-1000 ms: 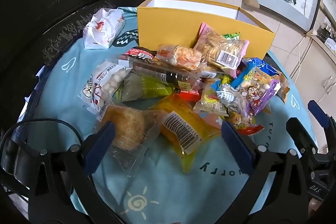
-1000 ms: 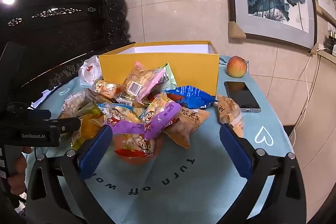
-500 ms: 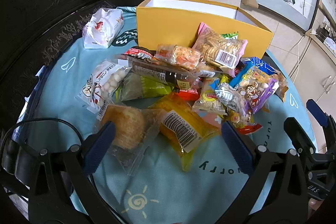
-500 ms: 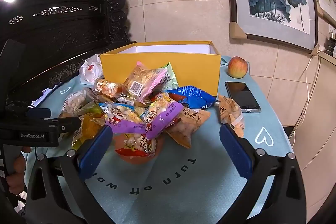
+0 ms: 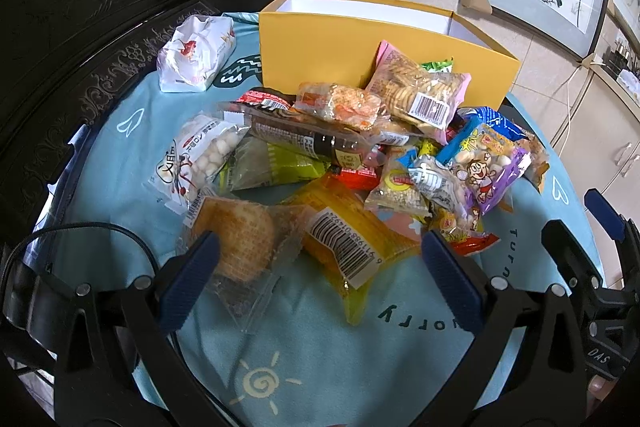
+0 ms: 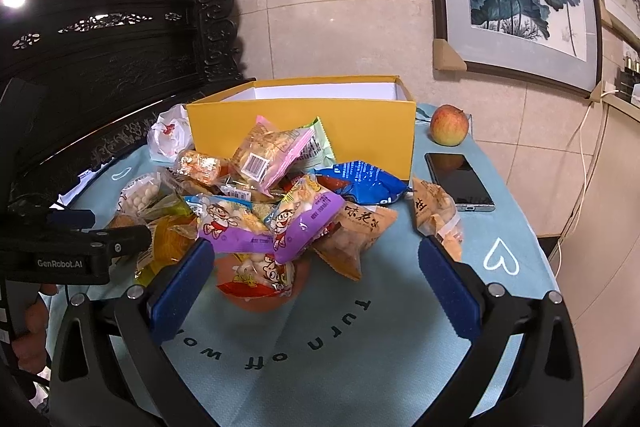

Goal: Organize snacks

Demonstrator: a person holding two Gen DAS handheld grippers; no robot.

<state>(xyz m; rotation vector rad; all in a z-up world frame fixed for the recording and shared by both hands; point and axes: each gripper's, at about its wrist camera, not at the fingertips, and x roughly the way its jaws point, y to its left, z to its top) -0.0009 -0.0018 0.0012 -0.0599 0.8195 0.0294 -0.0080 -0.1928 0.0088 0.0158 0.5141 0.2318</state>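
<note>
Although both tools hang over the near edge of the desk, little has changed in the last second: the left hand-held gripper has crept slightly nearer the snack heap, and the right hand-held gripper has stayed almost where it was. Each has its jaws spread wide and holds nothing.

The snacks remain a loose pile on the blue cloth, just in front of the yellow box, which stands open at the far side; from these views no packet can be seen inside it. Nearest the left tool lie the clear-wrapped round cake, partly behind the left finger, and, just to its right, the yellow barcode packet. Nearest the right tool lie the orange-red cartoon packet and the purple cartoon packet resting partly on it. A brown packet sits apart to the right, near the phone and the apple; a white bag lies far left, beside the box.

The small advance suggests an approach only just beginning — sorting has apparently not started, and the first pick is probably the cake or the yellow packet.
</note>
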